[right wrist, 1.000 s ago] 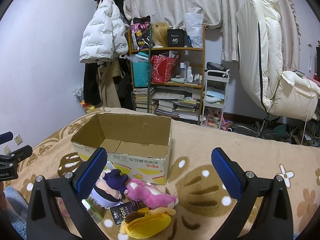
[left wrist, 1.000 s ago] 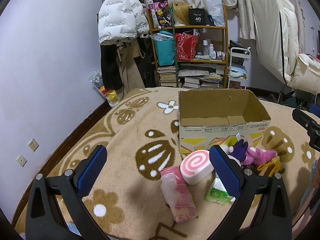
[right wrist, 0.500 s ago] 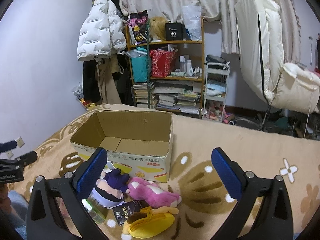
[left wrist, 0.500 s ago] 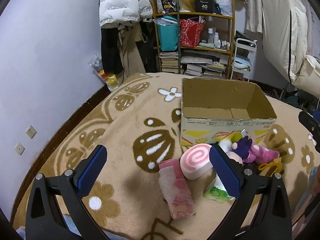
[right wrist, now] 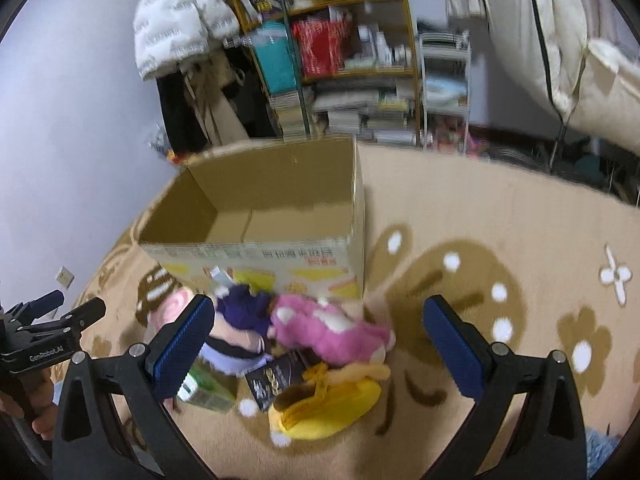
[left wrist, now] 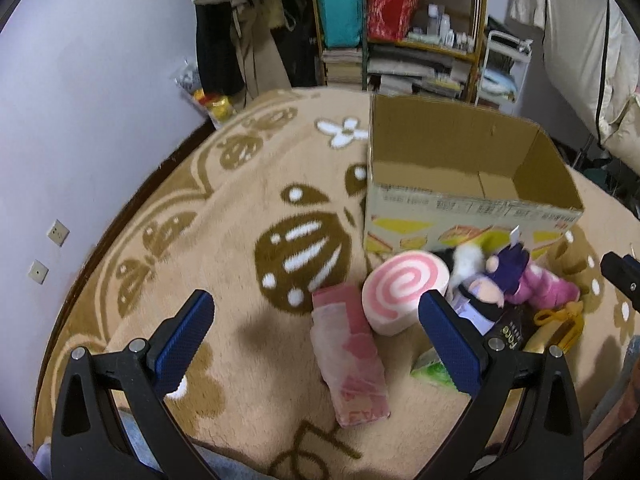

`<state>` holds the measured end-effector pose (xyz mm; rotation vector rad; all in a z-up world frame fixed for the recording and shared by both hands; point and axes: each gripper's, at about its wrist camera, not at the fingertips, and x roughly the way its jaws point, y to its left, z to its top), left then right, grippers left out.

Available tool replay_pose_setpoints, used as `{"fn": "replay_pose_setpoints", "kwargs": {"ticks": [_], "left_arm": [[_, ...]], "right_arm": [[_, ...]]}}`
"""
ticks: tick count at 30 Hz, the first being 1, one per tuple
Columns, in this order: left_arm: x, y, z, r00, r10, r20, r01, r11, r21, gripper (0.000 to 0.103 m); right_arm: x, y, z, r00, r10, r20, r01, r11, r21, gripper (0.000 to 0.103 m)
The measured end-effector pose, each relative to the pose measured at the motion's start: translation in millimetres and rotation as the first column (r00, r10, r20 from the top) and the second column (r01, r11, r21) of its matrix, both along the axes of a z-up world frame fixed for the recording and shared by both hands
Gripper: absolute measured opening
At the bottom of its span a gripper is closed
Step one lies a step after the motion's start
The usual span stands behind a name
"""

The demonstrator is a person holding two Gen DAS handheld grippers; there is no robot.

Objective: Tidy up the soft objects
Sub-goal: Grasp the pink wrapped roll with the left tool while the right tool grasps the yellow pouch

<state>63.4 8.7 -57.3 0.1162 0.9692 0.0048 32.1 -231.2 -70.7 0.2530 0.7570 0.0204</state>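
Left gripper (left wrist: 314, 336) spread wide and empty above a flat pink packet (left wrist: 349, 354), round swirl cushion (left wrist: 404, 290) just ahead-right, right gripper (right wrist: 318, 342) released over fuzzy pink plush (right wrist: 324, 326) and yellow plush (right wrist: 328, 406), open cardboard box (right wrist: 280, 250) beyond, shaggy patterned rug (left wrist: 224, 216)

Even indoor light, fisheye-bent edges, motion blur throughout.

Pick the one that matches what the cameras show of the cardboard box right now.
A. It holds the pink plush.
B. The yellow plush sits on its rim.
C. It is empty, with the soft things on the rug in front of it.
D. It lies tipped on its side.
C: the cardboard box stands upright showing only its bare floor, while the pink plush and yellow plush lie on the rug before it.
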Motion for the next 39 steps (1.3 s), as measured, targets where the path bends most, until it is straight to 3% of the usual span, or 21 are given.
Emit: {"fn": "replay_pose_setpoints", "kwargs": {"ticks": [7,11,18,23,33,35,39], "left_arm": [[15.2,1.7,-31.9,0.991,0.014,-0.129,-0.012,1.0,0.017,0.101],[20.8,2.1,-44.1,0.987,0.019,-0.162,-0.015,1.0,0.026,0.101],[33.2,6.6,-69.9,0.965,0.027,-0.26,-0.024,1.0,0.018,0.101],[38.9,6.6,-87.5,0.946,0.023,-0.322,-0.019,1.0,0.016,0.101],[46.8,6.9,-120.3,0.904,0.013,-0.427,-0.011,1.0,0.009,0.101],[48.1,7.7,-126.1,0.896,0.014,-0.443,-0.012,1.0,0.009,0.098],[48.5,9.3,-137.3,0.881,-0.016,-0.472,-0.003,0.999,-0.04,0.077]], "right_arm": [[15.2,-3.1,-26.0,0.984,0.025,-0.174,-0.015,0.998,0.057,0.103],[20.1,-0.4,-42.4,0.966,0.062,-0.25,-0.04,0.995,0.093,0.103],[30.6,12.7,-66.4,0.93,0.117,-0.348,-0.096,0.992,0.077,0.101],[36.4,13.3,-78.8,0.915,0.101,-0.391,-0.088,0.995,0.05,0.092],[43.2,14.3,-93.5,0.895,0.094,-0.436,-0.081,0.996,0.048,0.09],[44.5,15.7,-95.7,0.892,0.092,-0.443,-0.08,0.996,0.045,0.087],[41.6,15.7,-100.8,0.887,0.079,-0.454,-0.07,0.997,0.039,0.08]]}}
